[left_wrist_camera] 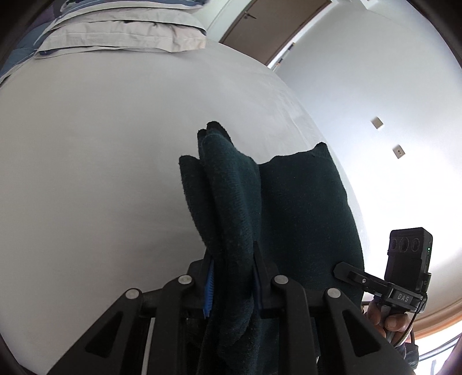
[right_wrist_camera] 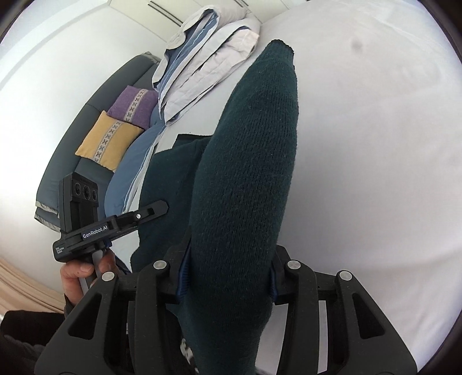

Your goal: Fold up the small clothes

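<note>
A dark green knit garment is held up over a white bed. My left gripper is shut on a bunched fold of it, which sticks out past the fingers. My right gripper is shut on another thick roll of the same garment, which covers the fingers. The rest of the cloth hangs between the two grippers. In the left wrist view the right gripper's body shows at the right; in the right wrist view the left gripper's body shows at the left.
The white bed sheet spreads under both grippers. Folded grey and blue bedding lies at the head of the bed, also in the right wrist view. A grey sofa with a purple cushion and a yellow one stands beside the bed. A door is beyond.
</note>
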Tool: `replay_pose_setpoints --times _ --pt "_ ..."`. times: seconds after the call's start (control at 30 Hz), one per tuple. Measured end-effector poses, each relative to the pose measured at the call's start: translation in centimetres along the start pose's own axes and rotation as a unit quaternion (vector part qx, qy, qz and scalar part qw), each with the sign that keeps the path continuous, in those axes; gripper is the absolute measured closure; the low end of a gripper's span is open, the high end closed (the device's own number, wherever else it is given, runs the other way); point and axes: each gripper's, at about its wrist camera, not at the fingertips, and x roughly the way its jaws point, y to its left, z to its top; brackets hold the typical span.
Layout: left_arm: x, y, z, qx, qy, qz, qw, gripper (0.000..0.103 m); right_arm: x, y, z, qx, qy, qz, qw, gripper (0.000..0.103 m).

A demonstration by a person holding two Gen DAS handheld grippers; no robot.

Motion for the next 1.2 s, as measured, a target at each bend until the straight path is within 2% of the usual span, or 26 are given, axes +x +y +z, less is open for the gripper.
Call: replay_pose_setpoints --times 0.2,0.4,0.5,0.6,0.7,0.77,0.83,0.97,1.1,1.2 --pt "3.2 -1.4 -1.4 0.015 0.013 0.016 0.9997 0.079 -1.9 -3.1 -1.8 0.017 -0.011 -0.006 1.000 0.065" --pt "8.3 1.9 -1.9 -0.045 0.039 0.041 0.9974 0.075 1.0 -9.4 -2.7 0.069 0.016 -0.020 0.997 0.063" --pt "8.5 2.2 -2.1 -0.047 0.035 0.037 0.9976 0.072 1.4 -12.2 -3.8 0.101 -0.003 0.032 0.994 0.061" --pt "8.6 1.9 -2.2 -0.028 0.032 0.056 0.9975 0.066 1.4 -11.5 -4.0 0.084 -0.003 0.024 0.996 0.059" --pt "8.4 2.2 -2.2 -0.039 0.029 0.051 0.9975 0.063 1.2 -10.9 -3.6 0.082 0.003 0.010 0.997 0.055" --pt "8.0 2.1 -2.2 -0.035 0.025 0.061 0.9972 0.058 0.0 -10.9 -4.1 0.076 -0.003 -0.007 0.997 0.053" --pt "7.1 1.7 -2.1 -0.031 0.018 0.073 0.9967 0.058 -2.0 -11.4 -4.8 0.073 -0.010 -0.022 0.997 0.053" --pt "3.4 0.7 -1.8 -0.013 -0.033 0.111 0.9932 0.060 -6.0 -10.0 -5.1 0.057 -0.045 -0.064 0.995 0.051" --pt "0.7 -3.3 -1.6 0.039 -0.079 0.109 0.9901 0.060 -8.7 -7.3 -5.2 0.043 -0.076 -0.032 0.996 0.051" --pt "1.3 -6.0 -2.6 0.085 -0.077 0.103 0.9880 0.060 -9.0 -5.4 -5.3 0.031 -0.074 0.011 0.997 0.051"
